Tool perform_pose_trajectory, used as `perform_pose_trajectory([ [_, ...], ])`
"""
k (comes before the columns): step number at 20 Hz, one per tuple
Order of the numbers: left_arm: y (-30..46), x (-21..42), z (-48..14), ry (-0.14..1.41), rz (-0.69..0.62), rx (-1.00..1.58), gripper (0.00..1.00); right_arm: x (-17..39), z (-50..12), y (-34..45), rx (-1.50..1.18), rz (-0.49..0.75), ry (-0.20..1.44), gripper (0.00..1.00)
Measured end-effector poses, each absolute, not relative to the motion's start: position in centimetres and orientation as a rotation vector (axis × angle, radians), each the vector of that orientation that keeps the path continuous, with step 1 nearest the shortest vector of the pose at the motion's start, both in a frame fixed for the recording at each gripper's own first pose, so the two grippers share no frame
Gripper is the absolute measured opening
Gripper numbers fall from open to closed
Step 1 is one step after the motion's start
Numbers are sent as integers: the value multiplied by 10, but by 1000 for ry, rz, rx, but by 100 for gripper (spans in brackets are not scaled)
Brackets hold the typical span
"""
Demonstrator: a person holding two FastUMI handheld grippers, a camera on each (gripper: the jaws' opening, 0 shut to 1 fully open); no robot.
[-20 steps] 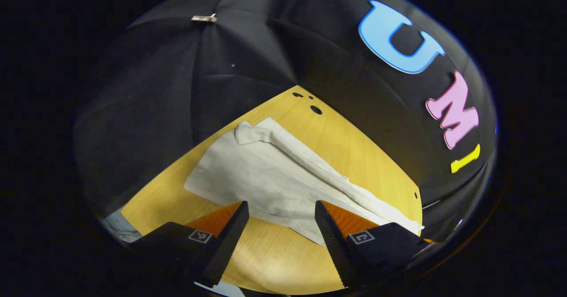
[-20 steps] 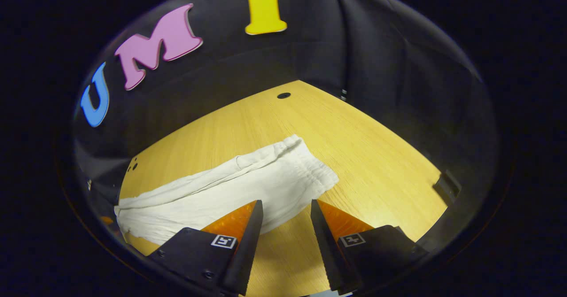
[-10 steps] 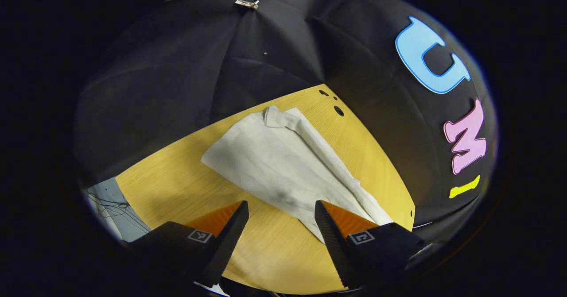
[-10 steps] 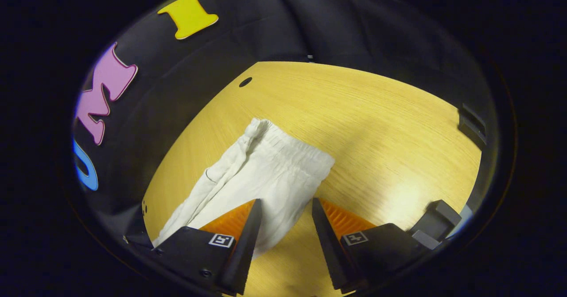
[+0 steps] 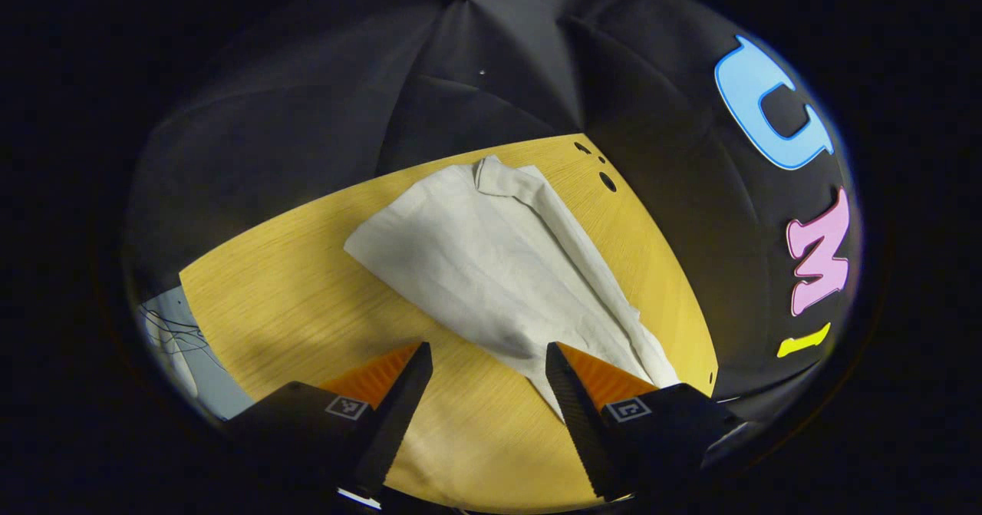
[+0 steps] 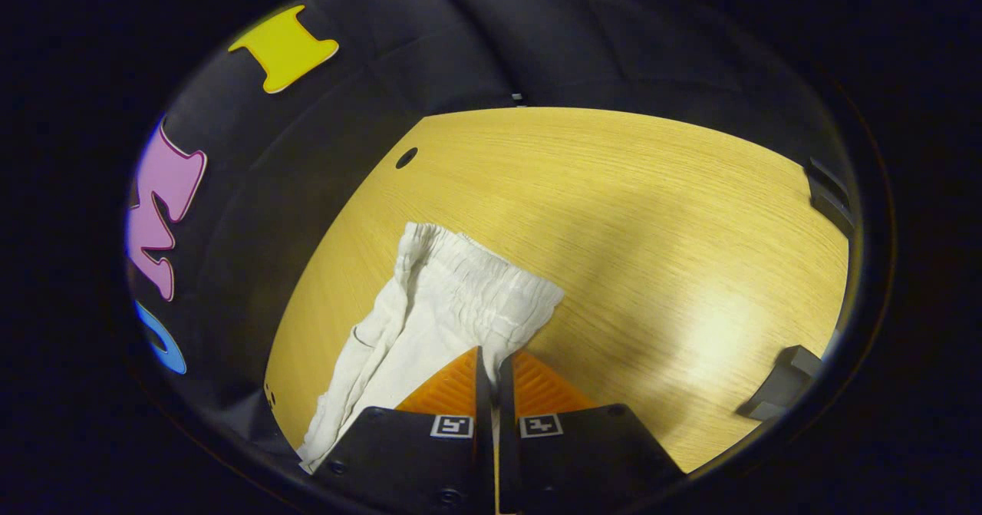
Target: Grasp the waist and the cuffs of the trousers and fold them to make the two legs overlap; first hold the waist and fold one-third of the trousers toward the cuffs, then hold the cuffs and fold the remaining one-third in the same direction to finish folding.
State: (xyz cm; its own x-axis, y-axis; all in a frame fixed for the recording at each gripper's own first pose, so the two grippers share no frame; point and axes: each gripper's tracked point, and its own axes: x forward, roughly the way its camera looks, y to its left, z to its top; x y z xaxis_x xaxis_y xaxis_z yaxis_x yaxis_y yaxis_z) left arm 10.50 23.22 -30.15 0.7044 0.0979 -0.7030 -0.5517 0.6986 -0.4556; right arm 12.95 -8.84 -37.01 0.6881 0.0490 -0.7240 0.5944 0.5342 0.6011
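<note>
1 trousers (image 5: 491, 269) on table (image 5: 291, 308). Right gripper (image 6: 489, 361) clamped on waist (image 6: 476, 285); left gripper (image 5: 487, 358) gaping, holding nothing.

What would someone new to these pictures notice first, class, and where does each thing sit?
The pale trousers stand out, spread flat across the yellow wooden table. In the right gripper view, the right gripper is closed on the gathered waist near the table's middle. In the left gripper view, the left gripper hangs open just above the trousers' near edge.
</note>
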Motion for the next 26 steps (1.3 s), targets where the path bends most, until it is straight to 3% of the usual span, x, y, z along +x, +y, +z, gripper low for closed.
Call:
perform_pose_trajectory([
  [10,235,177,-300,678,356,-701,95,129,-355,-91,916,-304,732,7],
  [12,240,191,-305,660,381,-728,84,130,-355,-90,907,-298,735,7],
  [13,240,197,-306,642,370,-756,70,131,-355,-90,904,-297,735,7],
  [14,236,201,-308,624,353,-799,63,130,-357,-89,901,-297,735,7],
  [17,238,203,-313,620,365,-984,20,131,-356,-89,893,-299,738,7],
  [21,234,201,-316,607,327,-1072,8,132,-343,-93,897,-287,688,7],
  [26,227,187,-309,624,300,-997,6,139,-295,-94,829,-241,585,7],
])
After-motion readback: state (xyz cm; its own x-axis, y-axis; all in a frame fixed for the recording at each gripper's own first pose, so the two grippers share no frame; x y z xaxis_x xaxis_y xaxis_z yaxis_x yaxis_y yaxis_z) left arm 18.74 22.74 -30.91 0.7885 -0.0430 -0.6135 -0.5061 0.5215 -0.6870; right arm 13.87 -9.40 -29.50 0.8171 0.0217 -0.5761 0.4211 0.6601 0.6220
